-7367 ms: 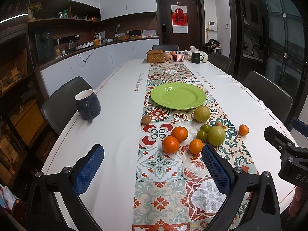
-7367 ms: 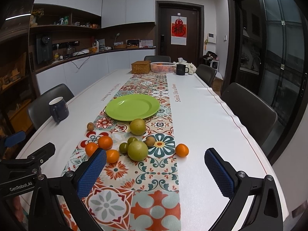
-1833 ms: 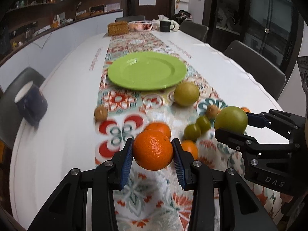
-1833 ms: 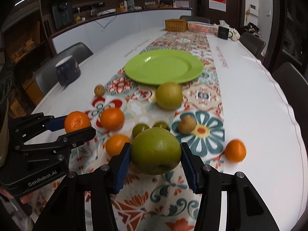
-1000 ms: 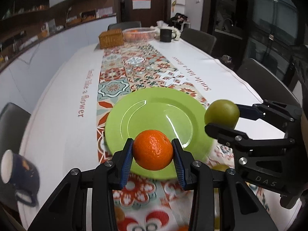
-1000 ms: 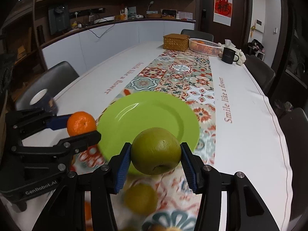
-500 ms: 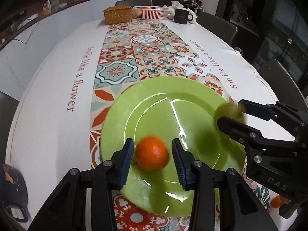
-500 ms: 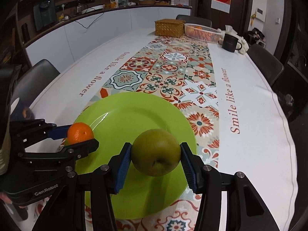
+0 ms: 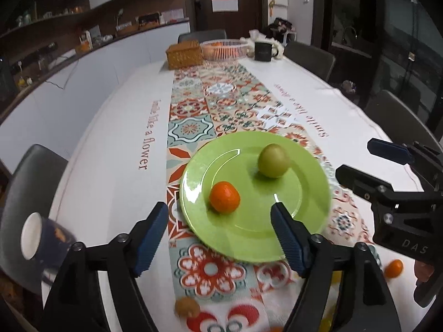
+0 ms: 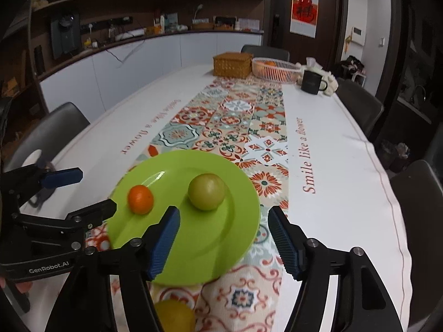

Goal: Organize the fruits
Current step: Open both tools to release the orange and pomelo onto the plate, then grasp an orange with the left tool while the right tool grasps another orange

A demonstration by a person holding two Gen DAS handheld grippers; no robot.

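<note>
**Dim room, overhead glare, fisheye edges**

Indoor light is soft and dim. Overhead lamps leave white glare streaks on the green plate (image 9: 310, 188), with short fruit shadows beneath. The frames curve and vignette black at the corners. The navy mug (image 9: 41, 238) at 8 o'clock is smeared by blur.

Glossy plate and matt cloth, ribbed pads and woven basket

The green plate (image 9: 249, 238) is smooth and glossy, with bright glare streaks; the orange (image 9: 224, 196) has a faintly dimpled, low-sheen skin, and the green fruit (image 9: 273, 160) looks smooth and matt. The patterned table runner (image 9: 193, 110) and white tablecloth (image 9: 116, 138) read as matt cloth. The left gripper (image 9: 218, 239) and right gripper (image 10: 224, 239) are matt black plastic with metal screws and ribbed blue pads (image 10: 282, 242). The box-shaped basket (image 10: 232, 65) is woven wicker
</note>
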